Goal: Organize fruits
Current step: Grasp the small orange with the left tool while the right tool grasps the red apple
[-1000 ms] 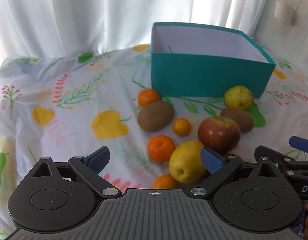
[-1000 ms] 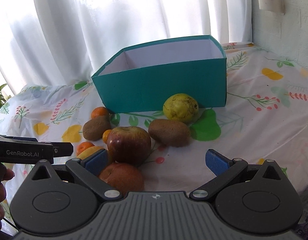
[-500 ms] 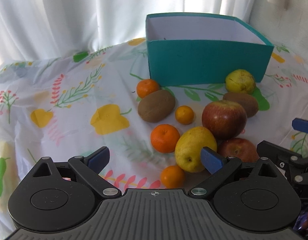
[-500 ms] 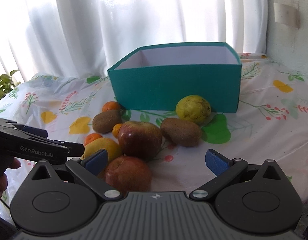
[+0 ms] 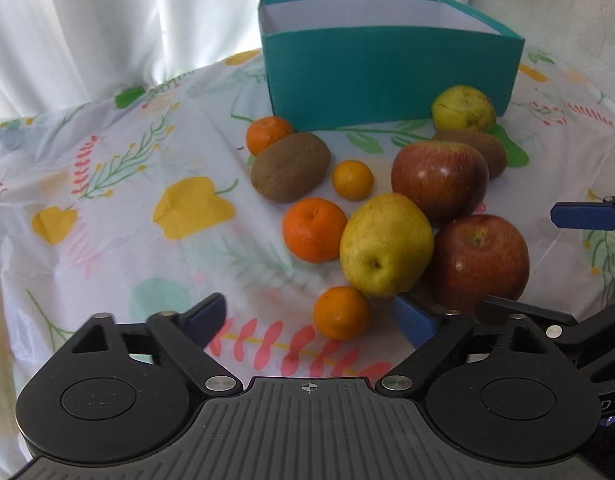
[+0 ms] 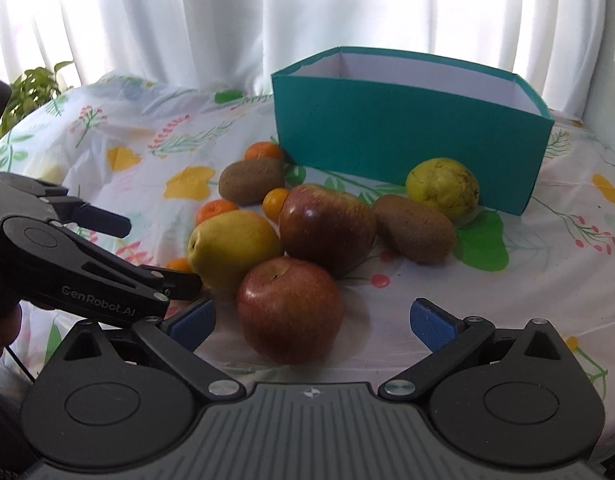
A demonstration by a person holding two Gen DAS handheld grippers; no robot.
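Now: both hand-held grippers low over the fruit pile, nothing gripped

Left hand-held gripper (image 5: 309, 318) has jaws apart, just been closing a bit; small mandarin (image 5: 341, 312) sits between its blue pads, not pressed. Its right pad sits just beside the yellow pear (image 5: 385, 244).

Right hand-held gripper (image 6: 313, 322) has jaws spread wide, near red apple (image 6: 289, 304) between the pads, no contact on either side.

All fruit lies loose on the floral-cloth counter (image 5: 119, 200), in front of the teal box (image 5: 391, 76). Second red apple (image 6: 327, 232) touches the near apple and the pear. Two kiwis: one (image 5: 289, 167) left of the pile, one (image 6: 413, 228) right of it. Yellow-green pear (image 6: 443, 187) rests against the box front. Three more mandarins: big one (image 5: 314, 229) touching the pear, tiny one (image 5: 352, 180) beside the left kiwi, one (image 5: 267, 134) at the box corner. Box interior floor is hidden in both views.
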